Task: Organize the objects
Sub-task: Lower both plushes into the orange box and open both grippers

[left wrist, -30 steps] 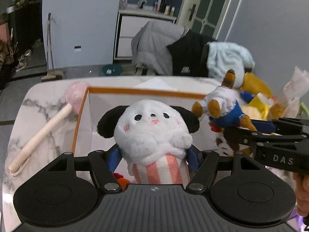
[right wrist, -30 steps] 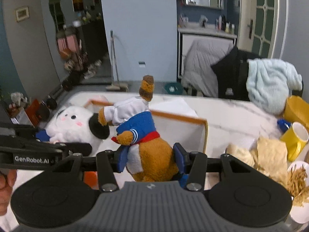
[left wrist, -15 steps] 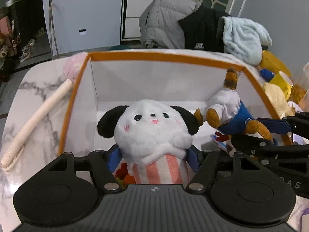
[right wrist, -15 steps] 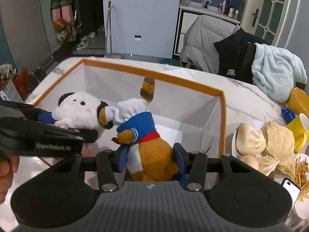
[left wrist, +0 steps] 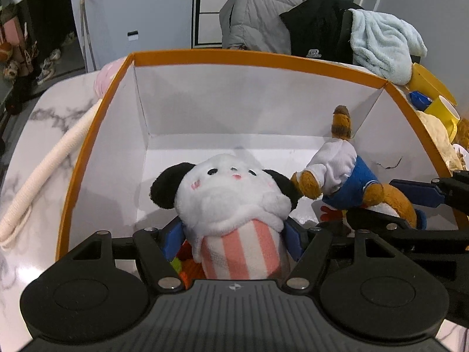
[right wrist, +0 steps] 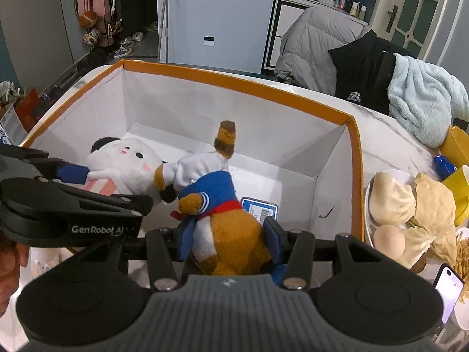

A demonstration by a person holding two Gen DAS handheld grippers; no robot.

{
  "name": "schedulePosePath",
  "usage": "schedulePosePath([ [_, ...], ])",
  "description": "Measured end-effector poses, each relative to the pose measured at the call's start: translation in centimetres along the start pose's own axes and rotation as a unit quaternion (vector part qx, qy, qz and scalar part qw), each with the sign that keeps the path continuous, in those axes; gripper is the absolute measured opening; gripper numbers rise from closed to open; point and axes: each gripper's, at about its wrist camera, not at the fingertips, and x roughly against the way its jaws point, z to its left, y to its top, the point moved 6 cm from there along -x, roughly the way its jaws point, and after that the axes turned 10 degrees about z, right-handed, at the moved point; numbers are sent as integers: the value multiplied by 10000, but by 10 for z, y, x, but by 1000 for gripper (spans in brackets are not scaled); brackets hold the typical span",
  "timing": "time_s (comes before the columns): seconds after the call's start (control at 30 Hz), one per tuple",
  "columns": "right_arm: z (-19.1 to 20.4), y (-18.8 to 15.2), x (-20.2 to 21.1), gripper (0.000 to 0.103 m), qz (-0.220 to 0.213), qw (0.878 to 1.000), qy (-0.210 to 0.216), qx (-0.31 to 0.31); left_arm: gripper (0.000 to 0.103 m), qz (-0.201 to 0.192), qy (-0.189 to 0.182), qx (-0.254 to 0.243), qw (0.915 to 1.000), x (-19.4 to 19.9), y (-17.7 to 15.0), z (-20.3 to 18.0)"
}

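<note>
At the far left, a cream rope-wrapped stick with a pink fluffy head (left wrist: 44,164) lay on the white marbled desk (left wrist: 49,111), just outside the orange-rimmed white cardboard box (left wrist: 234,55). A second before, that box had been seen low and ahead, with both toys held above its rim; by this moment both wrist views looked down into it, so the toys had been carried over the opening and lowered inside. That suggested the placing step was nearly done, with only the release left.

The left gripper (left wrist: 234,234) had its jaws closed on the pink-striped body of the white plush dog with black ears (left wrist: 228,196), which hung over the box floor. To its right, the right gripper (right wrist: 231,234) clamped the brown plush duck in a blue-and-white sailor top (right wrist: 222,211), whose arm touched the dog's ear.

Whether either toy already rested on the floor could not be told, since the gripper bodies hid the toys' undersides. Something orange and green (left wrist: 184,267) showed beneath the dog, too covered to identify. A blue-edged label or card (right wrist: 259,209) lay on the floor behind the duck, partly hidden. At the right, the plate of pale dumplings and an egg (right wrist: 390,202) was cut by the frame edge.
</note>
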Motion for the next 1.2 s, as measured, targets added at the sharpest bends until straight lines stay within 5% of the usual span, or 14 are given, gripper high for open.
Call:
schedulePosePath([
  [0.3,0,1,2,57,-48,9999,82,-59,82,-62,71,79,9999,1,1,0],
  [0.63,-2,8,23,58,-438,9988,94,-190,80,-352,-288,508,9977,21,9,8],
  [1.2,-26,2,83,58,-1097,9921,318,-516,80,-690,-278,35,9972,71,-7,-9],
])
